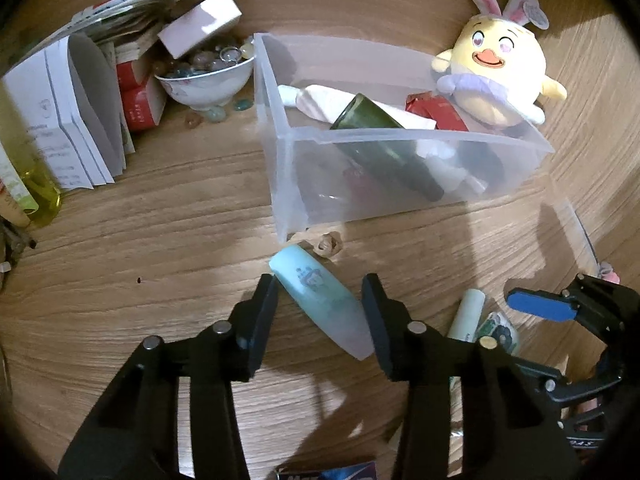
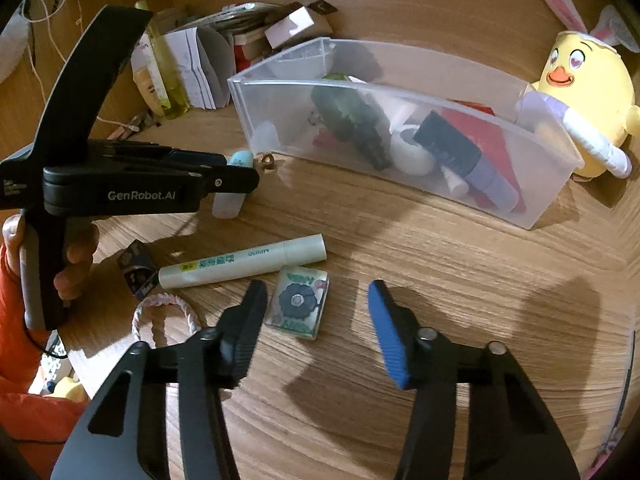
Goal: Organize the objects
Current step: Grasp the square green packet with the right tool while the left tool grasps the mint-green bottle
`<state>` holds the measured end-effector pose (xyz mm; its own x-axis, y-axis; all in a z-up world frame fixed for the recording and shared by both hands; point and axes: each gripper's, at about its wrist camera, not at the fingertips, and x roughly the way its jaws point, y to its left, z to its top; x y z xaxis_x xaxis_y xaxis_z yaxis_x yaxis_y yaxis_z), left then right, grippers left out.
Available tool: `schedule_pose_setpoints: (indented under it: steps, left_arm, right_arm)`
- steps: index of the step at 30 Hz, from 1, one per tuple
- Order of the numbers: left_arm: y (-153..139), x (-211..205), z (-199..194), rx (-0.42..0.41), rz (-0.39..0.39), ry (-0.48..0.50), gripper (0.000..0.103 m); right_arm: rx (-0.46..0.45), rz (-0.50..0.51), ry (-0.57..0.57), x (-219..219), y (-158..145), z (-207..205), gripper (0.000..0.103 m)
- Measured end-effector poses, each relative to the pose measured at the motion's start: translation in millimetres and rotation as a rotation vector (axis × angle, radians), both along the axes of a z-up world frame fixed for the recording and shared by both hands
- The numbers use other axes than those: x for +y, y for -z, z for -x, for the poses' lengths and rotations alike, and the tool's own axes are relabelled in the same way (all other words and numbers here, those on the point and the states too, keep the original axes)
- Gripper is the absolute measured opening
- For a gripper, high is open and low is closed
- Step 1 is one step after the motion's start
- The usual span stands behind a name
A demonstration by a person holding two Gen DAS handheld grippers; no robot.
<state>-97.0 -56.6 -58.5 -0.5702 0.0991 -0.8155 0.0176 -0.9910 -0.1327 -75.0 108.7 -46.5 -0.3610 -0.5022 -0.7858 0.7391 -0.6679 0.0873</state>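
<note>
A clear plastic bin (image 1: 400,136) (image 2: 400,92) on the wooden table holds a dark green bottle (image 1: 376,140), red packets and tubes. A pale mint tube (image 1: 320,300) (image 2: 240,158) lies on the table in front of the bin. My left gripper (image 1: 320,292) (image 2: 256,178) is open with its fingers on either side of this tube, not pressing it. My right gripper (image 2: 318,292) is open and empty above the table, beside a small green packet (image 2: 298,304) and a white MINISO tube (image 2: 244,262).
A yellow plush chick (image 1: 496,68) (image 2: 580,96) sits by the bin's far right end. A bowl of glass pebbles (image 1: 208,76), papers (image 1: 72,112), a yellow bottle (image 2: 166,76), a pink hair tie (image 2: 166,318) and a small dark box (image 2: 138,272) lie around.
</note>
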Motion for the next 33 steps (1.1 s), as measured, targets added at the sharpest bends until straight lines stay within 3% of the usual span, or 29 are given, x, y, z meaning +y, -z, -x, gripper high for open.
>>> schedule_pose_setpoints:
  steps: [6,10,22,33]
  left_arm:
    - [-0.7,-5.8,-0.6,-0.001,-0.016,-0.011,0.028]
    - [-0.8,-8.2,-3.0,0.002,-0.013,-0.019,0.024]
    - [-4.6,-10.7,-13.7,0.027,-0.014,-0.04,0.024]
    - [-33.5,-8.8,-28.8,0.113,-0.015,-0.051,0.024]
  right_arm:
    - [0.032,-0.028,-0.004,-2.6,0.0,-3.2,0.031]
    - [0.051,-0.041,0.004,-0.5,0.1,-2.7,0.023]
    - [0.068,-0.016,0.074,12.4,-7.4,8.4,0.023]
    - [0.117,0.044,0.119,21.2,-32.5,20.2,0.023]
